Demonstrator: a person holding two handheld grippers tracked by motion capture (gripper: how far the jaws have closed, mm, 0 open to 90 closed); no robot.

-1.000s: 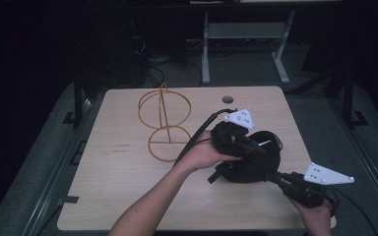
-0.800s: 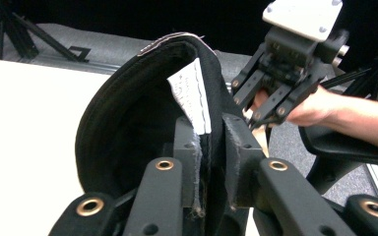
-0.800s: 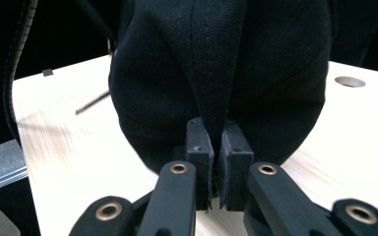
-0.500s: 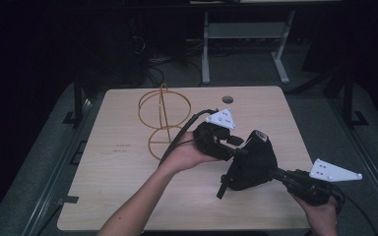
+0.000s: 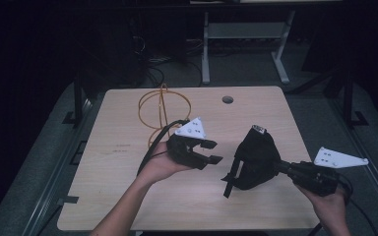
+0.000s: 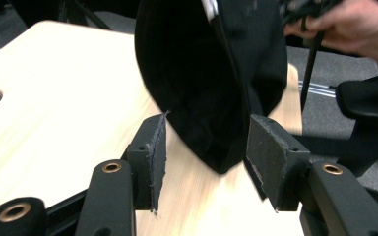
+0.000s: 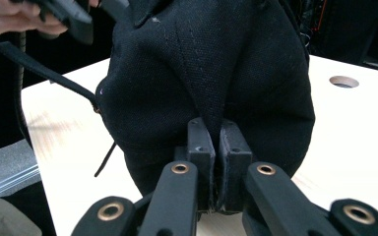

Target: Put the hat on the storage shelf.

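Note:
A black fabric cap (image 5: 256, 157) hangs just above the right half of the wooden table (image 5: 128, 196), its strap dangling at its left. My right gripper (image 5: 279, 167) is shut on a fold of the cap, coming in from the right. In the right gripper view the pads (image 7: 200, 140) pinch the cloth of the cap (image 7: 216, 64) tight. My left gripper (image 5: 212, 152) stands open a short way left of the cap, held in a hand, touching nothing. In the left gripper view the cap (image 6: 216, 73) hangs beyond the spread jaws of the left gripper (image 6: 206, 157).
An orange wire stand (image 5: 163, 110) rises at the back left of the table, just behind the left hand. A round cable hole (image 5: 228, 100) sits near the far edge. Dark floor and a white desk frame (image 5: 246, 34) lie beyond.
My left gripper has let go of the cap and drawn back to the left. The right gripper has shifted right and tipped the cap up on edge.

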